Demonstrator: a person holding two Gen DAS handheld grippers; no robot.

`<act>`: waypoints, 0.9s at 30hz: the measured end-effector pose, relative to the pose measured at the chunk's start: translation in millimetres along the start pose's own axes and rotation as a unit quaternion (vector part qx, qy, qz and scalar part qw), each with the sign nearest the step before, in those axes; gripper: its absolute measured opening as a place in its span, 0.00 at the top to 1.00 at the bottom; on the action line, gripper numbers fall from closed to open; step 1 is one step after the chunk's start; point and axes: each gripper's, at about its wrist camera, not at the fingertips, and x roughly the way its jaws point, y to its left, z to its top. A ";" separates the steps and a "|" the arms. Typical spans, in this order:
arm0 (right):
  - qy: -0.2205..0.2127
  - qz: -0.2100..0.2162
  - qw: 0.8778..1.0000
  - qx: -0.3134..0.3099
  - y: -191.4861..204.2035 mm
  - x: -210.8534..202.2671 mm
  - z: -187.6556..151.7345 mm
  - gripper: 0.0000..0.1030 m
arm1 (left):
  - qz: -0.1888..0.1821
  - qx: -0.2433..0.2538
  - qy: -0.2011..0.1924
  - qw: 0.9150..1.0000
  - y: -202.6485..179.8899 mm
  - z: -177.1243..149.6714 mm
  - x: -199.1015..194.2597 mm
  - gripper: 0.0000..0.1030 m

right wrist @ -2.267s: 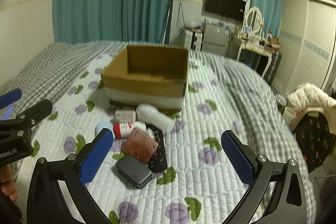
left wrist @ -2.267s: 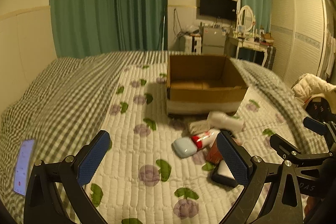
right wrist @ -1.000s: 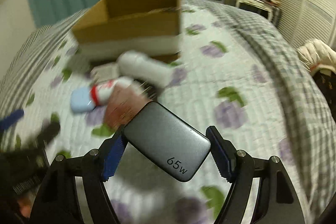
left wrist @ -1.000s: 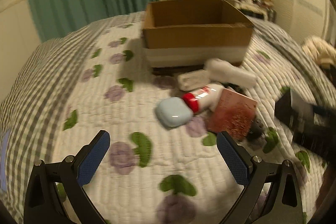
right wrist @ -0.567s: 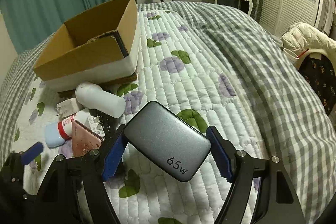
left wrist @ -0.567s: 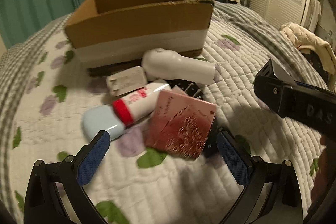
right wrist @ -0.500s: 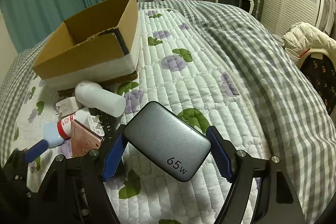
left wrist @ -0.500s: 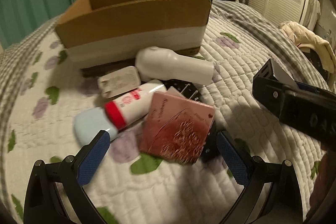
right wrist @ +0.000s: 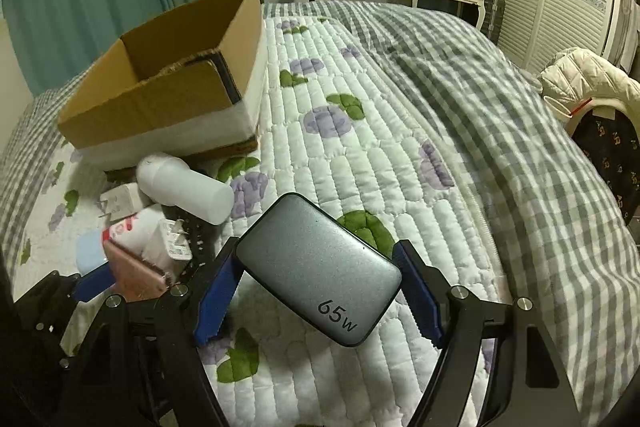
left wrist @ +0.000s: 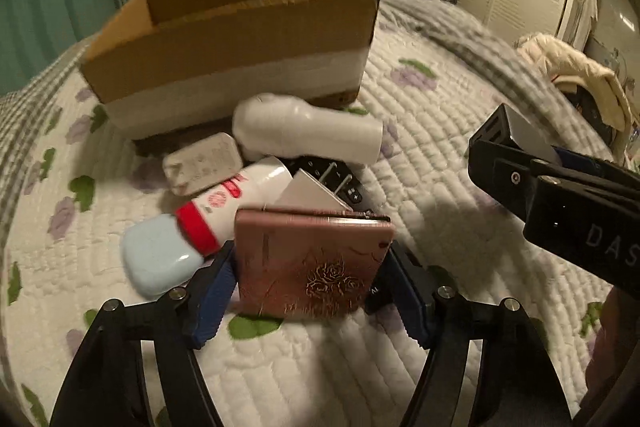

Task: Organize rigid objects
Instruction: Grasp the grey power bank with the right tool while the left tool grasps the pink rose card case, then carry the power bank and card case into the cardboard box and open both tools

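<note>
My left gripper is shut on a pink rose-embossed case, at the near edge of a pile on the bed. My right gripper is shut on a grey 65w power bank and holds it above the quilt; it shows in the left wrist view at the right. The pile holds a white bottle, a red-capped tube, a light blue case, a white charger, a white plug and a black remote. An open cardboard box stands behind it.
The pile lies on a floral quilt with a grey checked blanket to the right. A chair with a white jacket stands beside the bed. Curtains, a dresser and a wardrobe line the far walls.
My left gripper has moved in to the pile and closed on the pink case. My right gripper picked up the power bank earlier and still holds it.
</note>
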 end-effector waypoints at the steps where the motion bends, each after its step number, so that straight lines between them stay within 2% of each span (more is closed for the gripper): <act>1: -0.004 0.002 1.000 -0.001 0.5 -4.7 0.9 0.27 | 0.000 -0.003 -0.006 1.000 1.9 1.0 -7.1 0.31; 7: -0.034 0.018 0.999 -0.019 12.4 -45.8 10.6 0.27 | 0.007 -0.020 -0.045 0.999 15.1 21.9 -54.4 0.31; 10: -0.047 0.021 0.998 -0.038 24.0 -62.6 17.4 0.27 | 0.020 -0.009 -0.069 0.997 16.3 36.2 -74.3 0.31; 12: -0.057 0.033 0.997 -0.038 29.1 -74.7 25.5 0.27 | 0.034 -0.006 -0.086 0.996 19.3 45.4 -87.6 0.31; 16: -0.078 0.042 0.995 -0.045 36.7 -93.7 45.1 0.27 | 0.038 -0.011 -0.110 0.993 31.5 64.6 -103.6 0.31; 21: -0.103 0.047 0.991 -0.064 48.8 -106.6 80.5 0.27 | 0.046 -0.024 -0.123 0.991 52.0 89.7 -106.7 0.31; 27: -0.119 0.063 0.988 -0.082 64.2 -97.0 125.4 0.27 | 0.058 -0.031 -0.130 0.989 76.4 124.8 -94.4 0.31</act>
